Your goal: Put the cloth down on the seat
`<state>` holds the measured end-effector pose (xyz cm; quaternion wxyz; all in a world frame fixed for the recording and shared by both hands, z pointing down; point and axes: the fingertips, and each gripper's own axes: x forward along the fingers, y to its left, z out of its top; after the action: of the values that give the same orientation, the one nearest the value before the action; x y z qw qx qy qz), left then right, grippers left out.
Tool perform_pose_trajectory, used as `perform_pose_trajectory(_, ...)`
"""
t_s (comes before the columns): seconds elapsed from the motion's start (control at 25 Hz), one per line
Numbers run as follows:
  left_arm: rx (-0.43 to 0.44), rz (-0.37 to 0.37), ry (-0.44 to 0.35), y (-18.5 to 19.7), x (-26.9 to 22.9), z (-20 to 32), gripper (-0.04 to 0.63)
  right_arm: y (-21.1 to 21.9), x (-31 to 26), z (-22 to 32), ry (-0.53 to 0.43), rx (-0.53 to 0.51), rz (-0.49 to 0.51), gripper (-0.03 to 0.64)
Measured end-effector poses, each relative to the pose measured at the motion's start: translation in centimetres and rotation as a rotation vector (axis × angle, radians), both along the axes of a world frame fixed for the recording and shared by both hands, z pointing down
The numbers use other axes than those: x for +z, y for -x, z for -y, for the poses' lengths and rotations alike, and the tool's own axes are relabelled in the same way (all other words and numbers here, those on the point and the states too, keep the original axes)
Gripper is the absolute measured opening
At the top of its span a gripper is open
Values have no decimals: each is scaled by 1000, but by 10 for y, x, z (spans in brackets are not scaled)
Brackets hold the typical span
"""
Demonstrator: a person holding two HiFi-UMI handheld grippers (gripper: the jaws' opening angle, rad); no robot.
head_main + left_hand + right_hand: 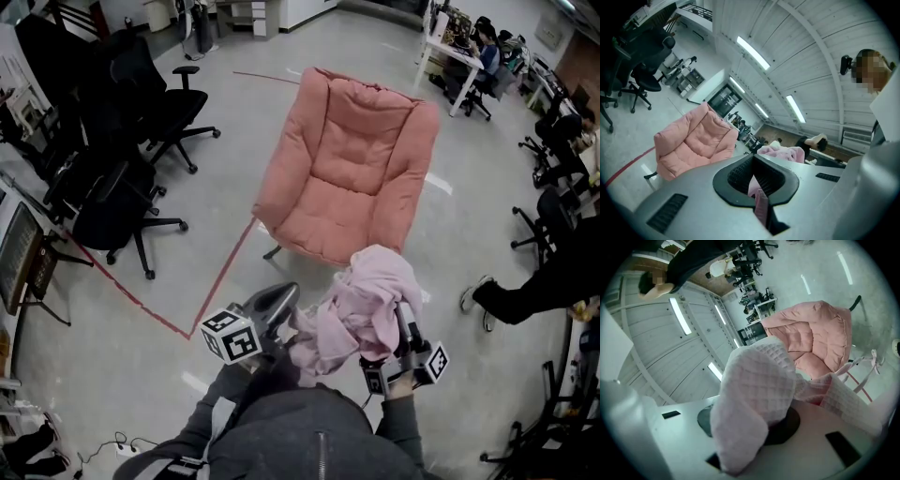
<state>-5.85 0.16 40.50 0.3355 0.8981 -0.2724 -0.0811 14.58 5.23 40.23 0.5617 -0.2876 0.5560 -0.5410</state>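
Left gripper (289, 323): the jaws are closed narrow on a thin pink edge of the cloth (361, 305). The cloth is bunched between the two grippers and held off the floor. The pink seat (323, 225) lies ahead of and below both.

Right gripper (405, 323): the jaws are part-closed on a thick waffle-weave fold, which is draped over them.

Handling, as judged: light, soft, limp, not fragile. Sagging and trailing are expected, so grips at separated edges are best kept until the cloth is laid down.

Not made out:
- the right pads, which are covered by fabric
- the cloth's true outline, which is lost in the bundle
- whether a thin tie (873, 359) beyond the right gripper belongs to cloth or chair
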Motion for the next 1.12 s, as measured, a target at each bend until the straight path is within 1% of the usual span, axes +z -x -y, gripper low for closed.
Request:
perform_pose_trajectory(0.28, 7, -13, 5, 3, 5, 62, 6, 8, 2, 61, 9, 3, 1, 118)
perform_pose_trajectory(0.64, 19, -22, 21, 8, 18, 120, 5, 12, 9, 117, 16, 12, -13, 118)
perform_pose_trajectory(0.92, 46, -16, 18, 6, 20, 140, 5, 15, 8, 133, 31, 13, -33, 118)
perform_pose_trajectory(1.12, 46, 5, 40, 0, 29, 144, 5, 9, 13, 143, 49, 0, -44, 118)
